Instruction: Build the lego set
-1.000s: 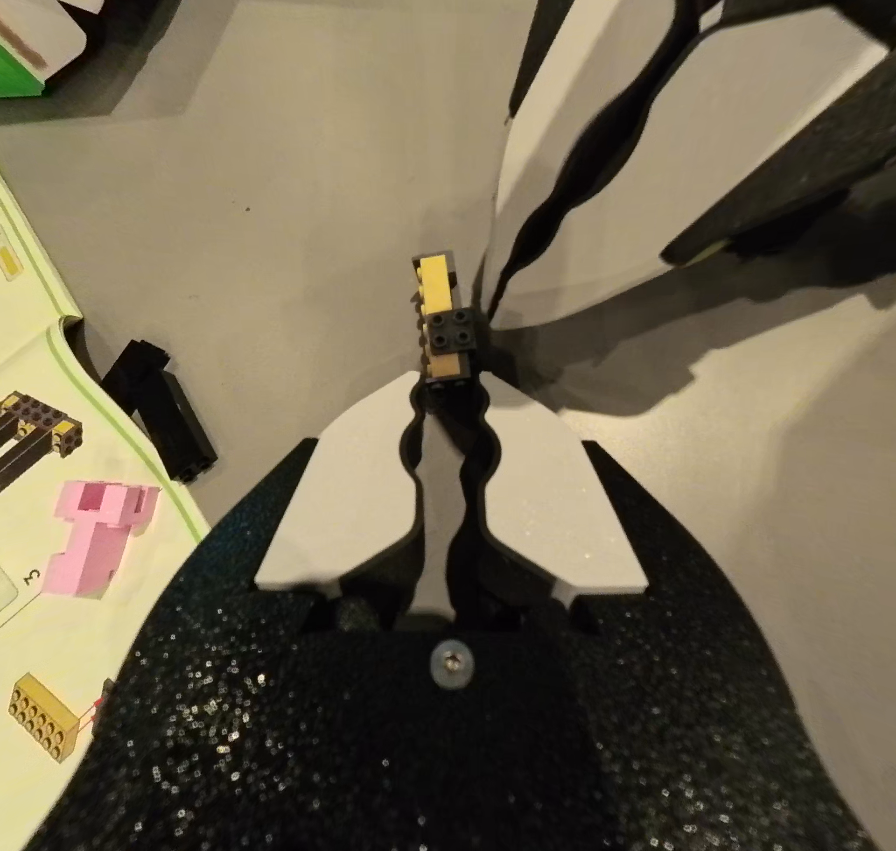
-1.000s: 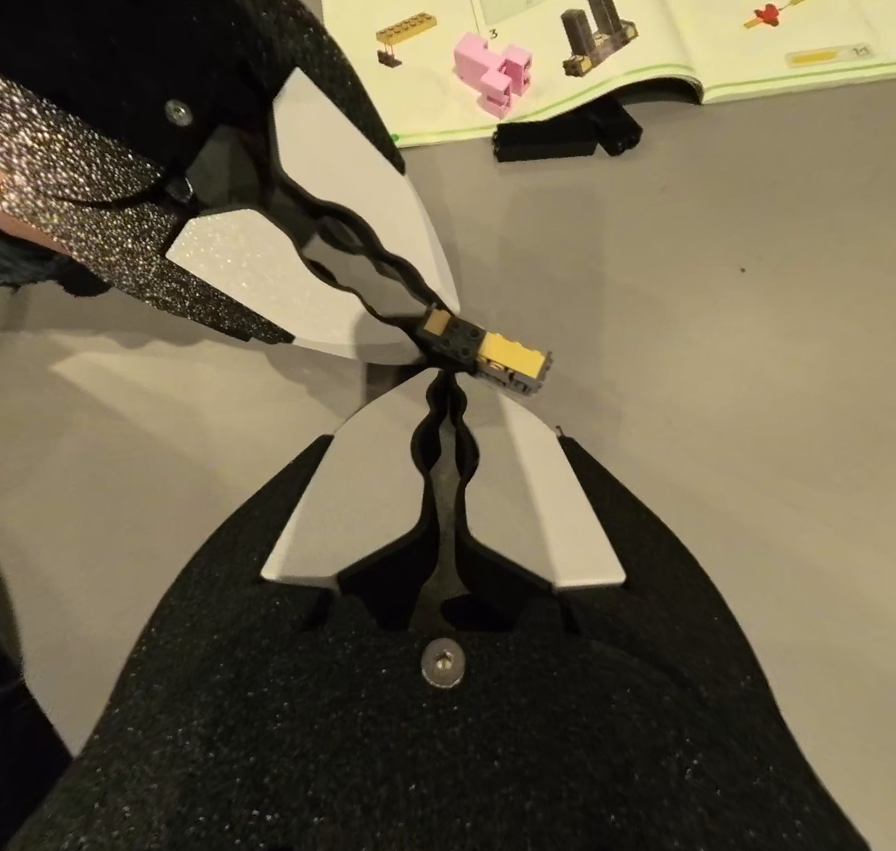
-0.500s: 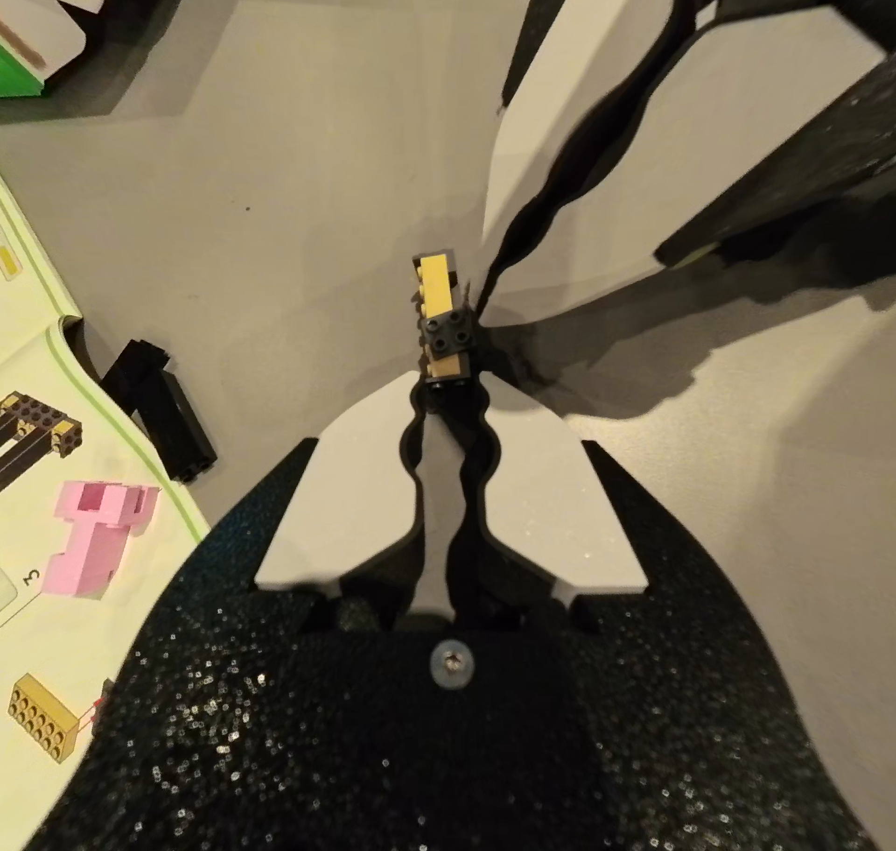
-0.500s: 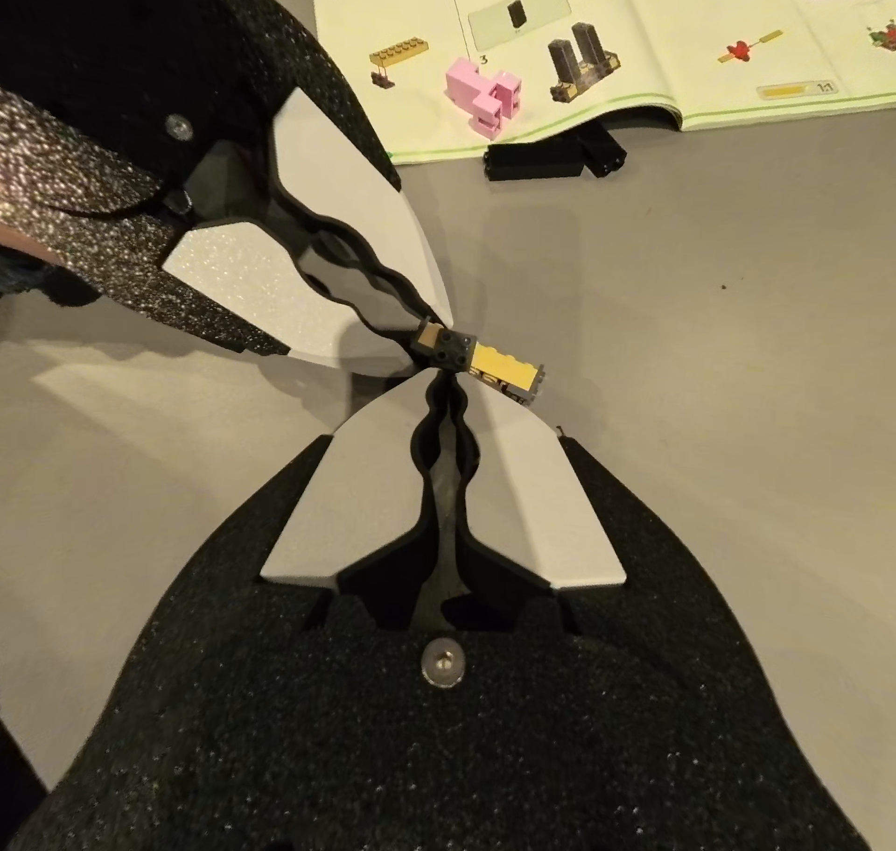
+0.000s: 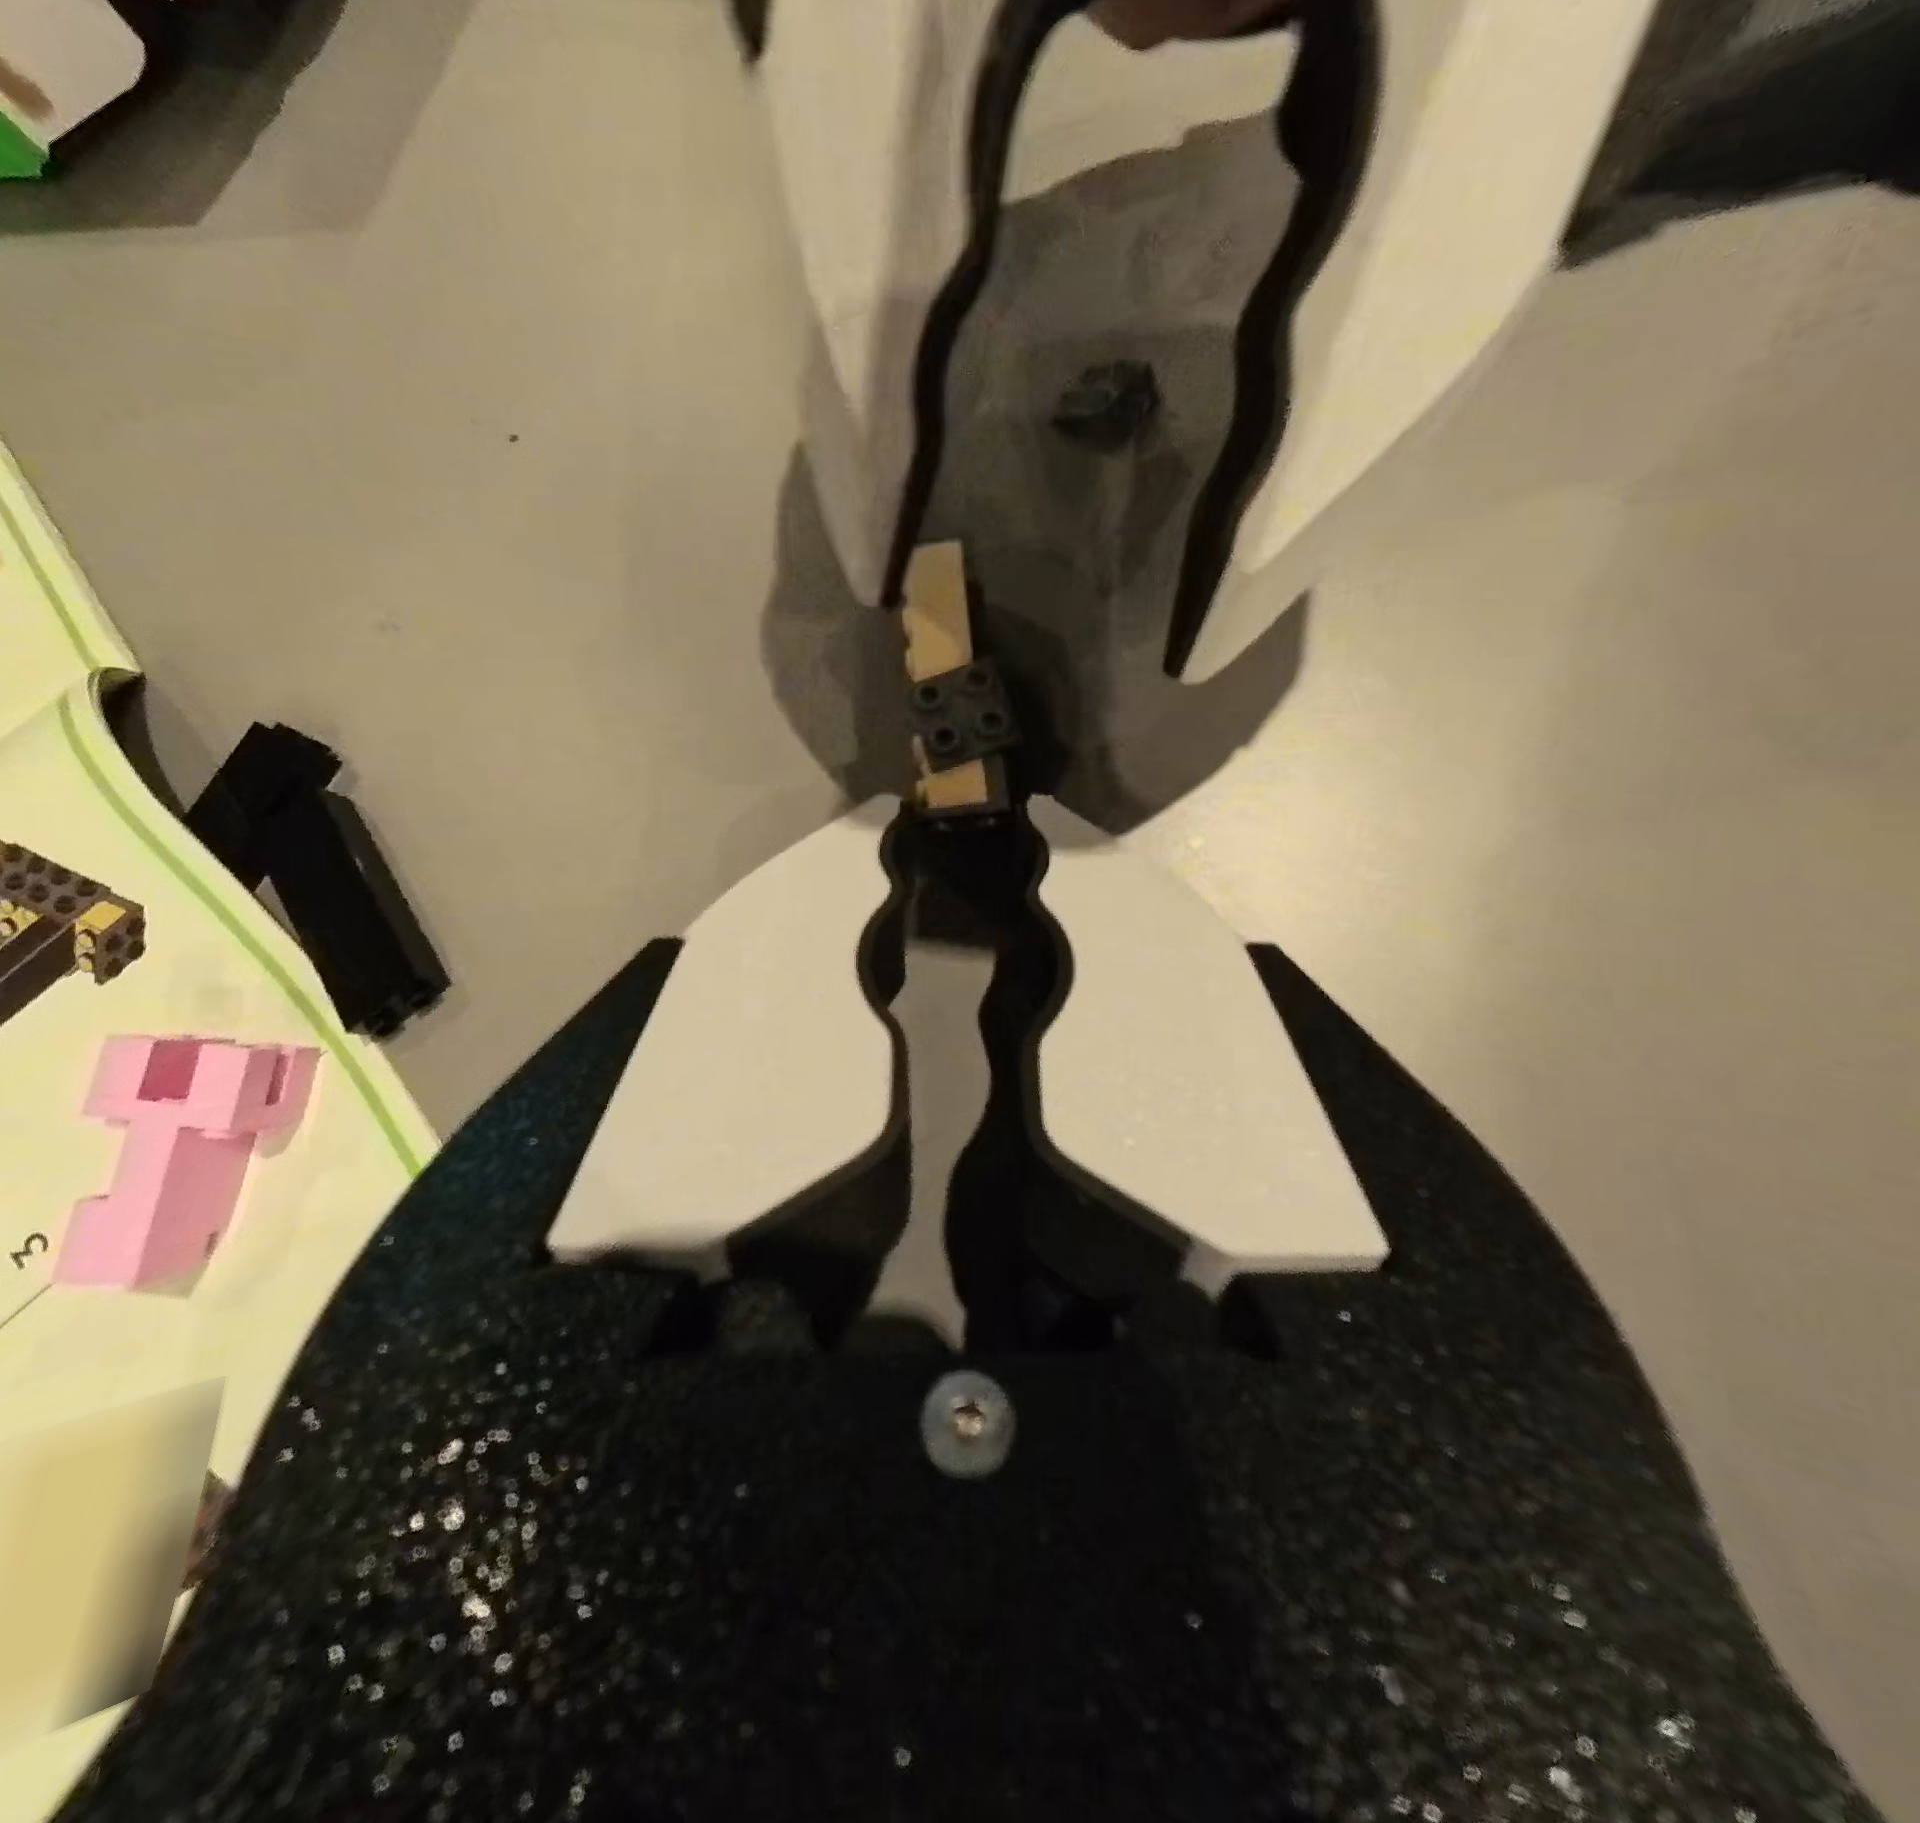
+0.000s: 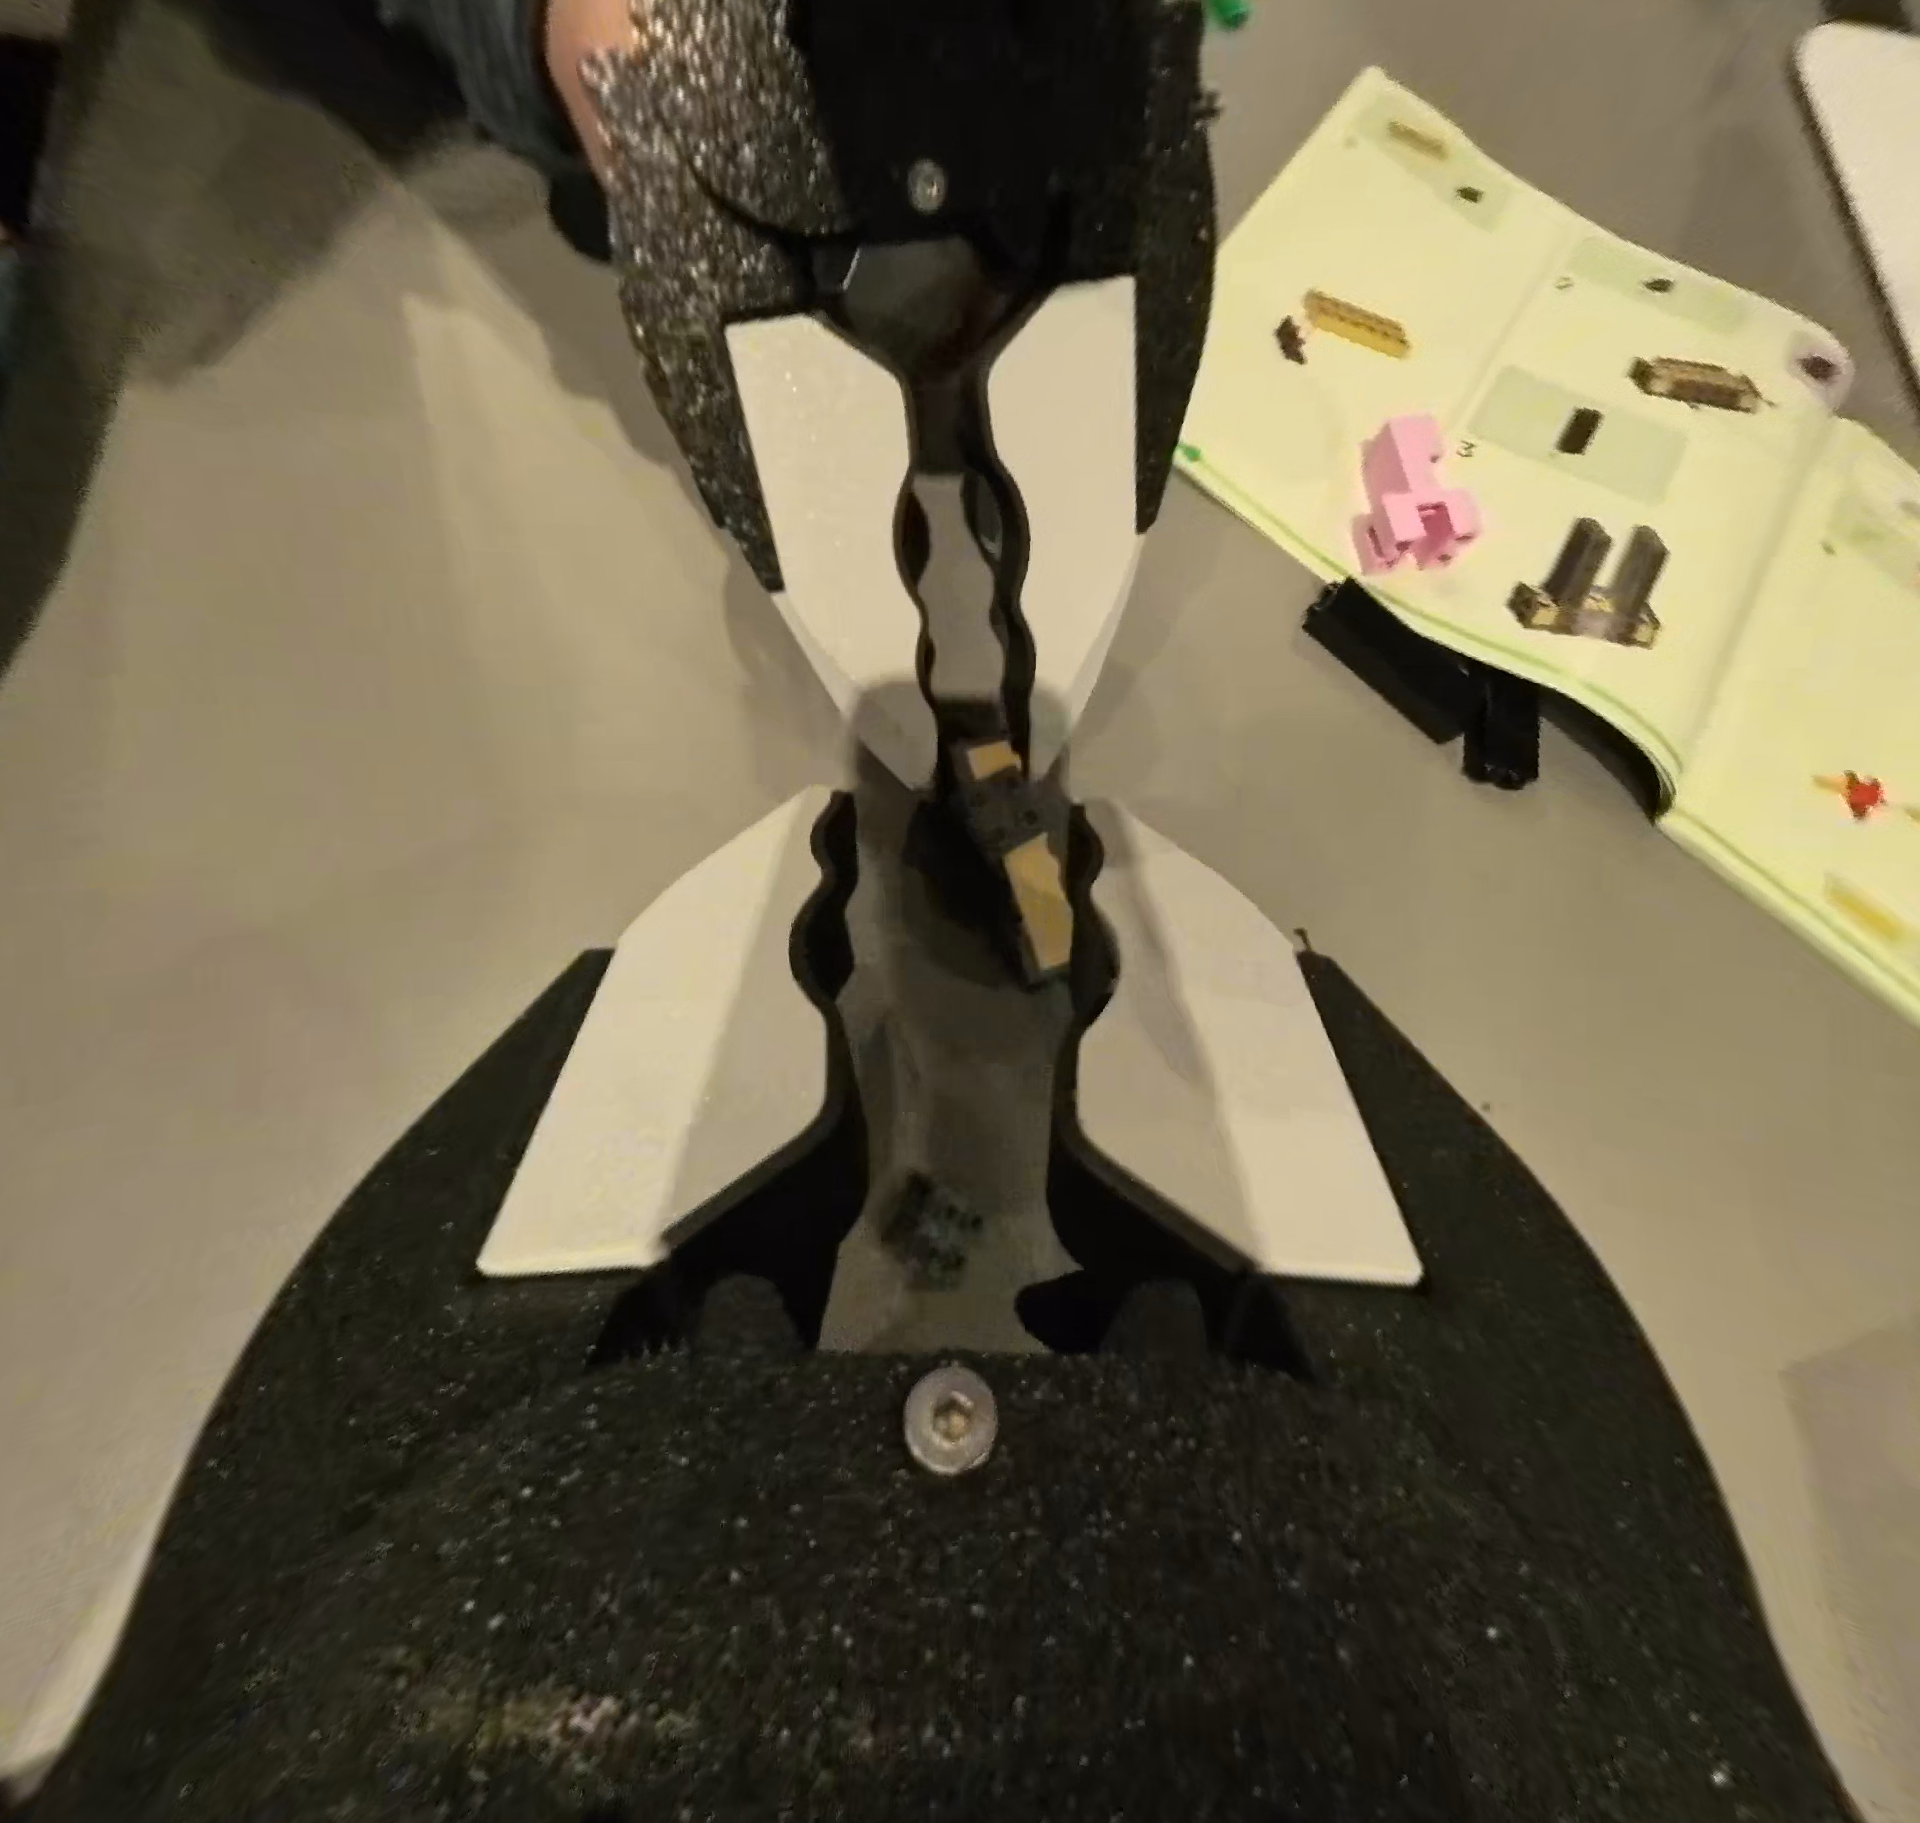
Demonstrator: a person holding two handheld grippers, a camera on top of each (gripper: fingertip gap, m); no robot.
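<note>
Far out at 9 o'clock in the left wrist view, the instruction booklet point(image 5: 62, 1098) lies open on the grey table point(image 5: 468, 443), with a pink brick figure point(image 5: 171, 1165) resting on its page. Just beside the booklet's edge, toward 10 o'clock, two long black bricks point(image 5: 322, 906) lie on the table, touching each other.

At the centre, the left gripper point(image 5: 961, 817) has its jaws pressed onto the near end of the tan-and-grey brick assembly point(image 5: 951, 703), a tan bar with a small dark grey studded plate seated across it. The bar juts toward 12 o'clock above the table.

From 12 o'clock the right gripper point(image 5: 1029, 620) faces it, jaws spread. One tip lies against the far end of the tan bar, the other stands apart at 1 o'clock. In the right wrist view the bar sits between those spread jaws, near one of them, gripped by neither. Beyond, at 1 o'clock, a small dark brick point(image 5: 1107, 412) lies loose on the table between the right jaws.

The assembly looks light, rigid and smooth-sided, so it should hold its shape but could pivot or slip in a narrow pinch. The grey plate is probably held by stud friction alone and could pop off under a sideways push. The flat long sides of the tan bar, clear of the plate, seem the safest hold for the right jaws.
</note>
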